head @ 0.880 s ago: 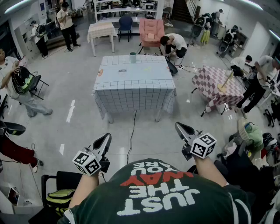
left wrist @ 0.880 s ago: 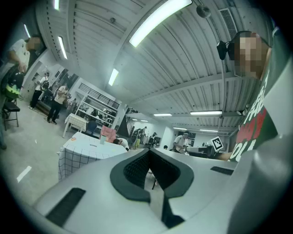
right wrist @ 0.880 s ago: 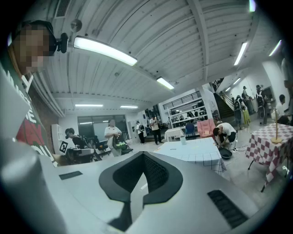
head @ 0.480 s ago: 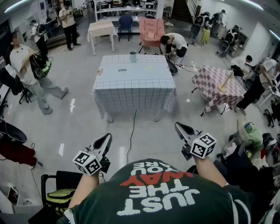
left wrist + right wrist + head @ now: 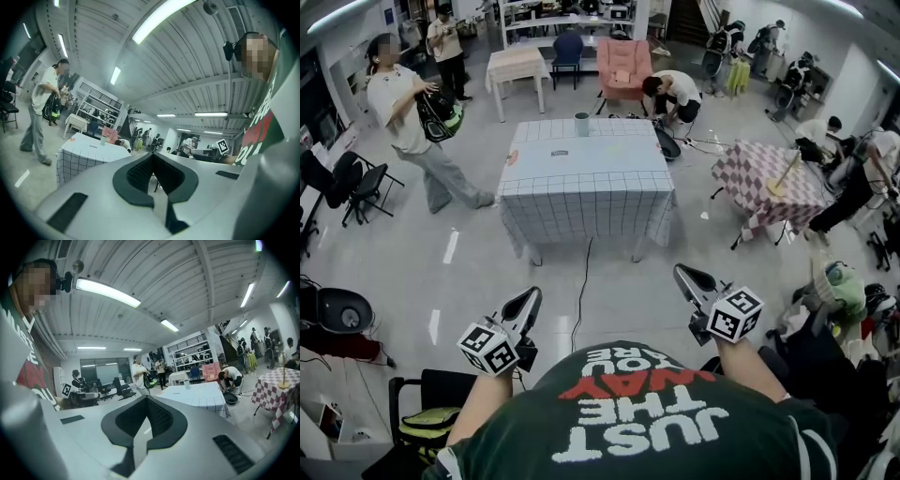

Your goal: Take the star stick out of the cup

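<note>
Teal cup (image 5: 583, 123) seemingly stands well beyond left claw (image 5: 531, 293).

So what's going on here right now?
Nothing is being handled yet. The person stands well back from the checked table, holding the left tongs and right tongs close to the body, both shut and empty. The cup sits at the table's far edge, untouched; the star stick is too small to make out.

Dark green T-shirt (image 5: 637, 412) with white and red lettering; left gripper (image 5: 532, 293) and right gripper (image 5: 679, 272) pale grey, black jaws, each carrying a black-and-white marker cube.
</note>
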Demonstrator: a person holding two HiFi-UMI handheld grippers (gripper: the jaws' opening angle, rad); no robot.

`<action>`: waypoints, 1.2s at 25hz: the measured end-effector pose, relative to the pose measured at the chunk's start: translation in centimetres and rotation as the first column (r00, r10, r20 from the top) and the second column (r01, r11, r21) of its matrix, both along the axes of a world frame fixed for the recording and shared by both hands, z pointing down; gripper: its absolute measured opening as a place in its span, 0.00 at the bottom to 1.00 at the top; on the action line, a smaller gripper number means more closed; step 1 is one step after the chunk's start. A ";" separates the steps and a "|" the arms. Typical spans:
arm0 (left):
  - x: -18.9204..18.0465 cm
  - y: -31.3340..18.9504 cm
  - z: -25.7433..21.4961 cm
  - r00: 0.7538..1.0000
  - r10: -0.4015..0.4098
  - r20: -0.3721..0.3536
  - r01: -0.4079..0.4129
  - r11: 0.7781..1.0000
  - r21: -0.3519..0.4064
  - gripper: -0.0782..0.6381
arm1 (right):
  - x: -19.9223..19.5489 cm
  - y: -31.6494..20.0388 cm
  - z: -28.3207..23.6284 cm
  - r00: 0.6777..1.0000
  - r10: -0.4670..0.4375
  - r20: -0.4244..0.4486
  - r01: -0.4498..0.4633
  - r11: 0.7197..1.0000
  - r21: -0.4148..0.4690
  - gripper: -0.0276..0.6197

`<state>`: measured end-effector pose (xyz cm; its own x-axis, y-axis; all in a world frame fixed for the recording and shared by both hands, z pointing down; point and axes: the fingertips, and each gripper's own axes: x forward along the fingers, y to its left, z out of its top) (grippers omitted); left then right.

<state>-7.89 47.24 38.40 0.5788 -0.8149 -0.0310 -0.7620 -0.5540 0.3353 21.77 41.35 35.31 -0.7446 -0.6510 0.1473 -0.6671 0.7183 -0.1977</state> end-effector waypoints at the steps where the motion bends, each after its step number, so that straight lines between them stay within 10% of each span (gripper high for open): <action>1: 0.5 -0.2 -0.1 1.000 0.004 0.001 -0.004 1.000 -0.001 0.12 | 0.4 0.0 -0.1 1.000 0.003 0.000 -0.003 1.000 0.001 0.09; 19: 16.1 -4.2 -0.7 0.997 0.080 -0.008 -0.080 0.997 -0.001 0.12 | 13.4 -1.6 0.0 1.000 -0.012 -0.001 0.012 1.000 0.000 0.09; 30: 11.7 -10.3 0.6 0.997 0.071 -0.019 -0.071 0.997 -0.024 0.12 | 8.8 -8.1 1.8 0.999 -0.032 0.003 0.032 0.999 -0.027 0.09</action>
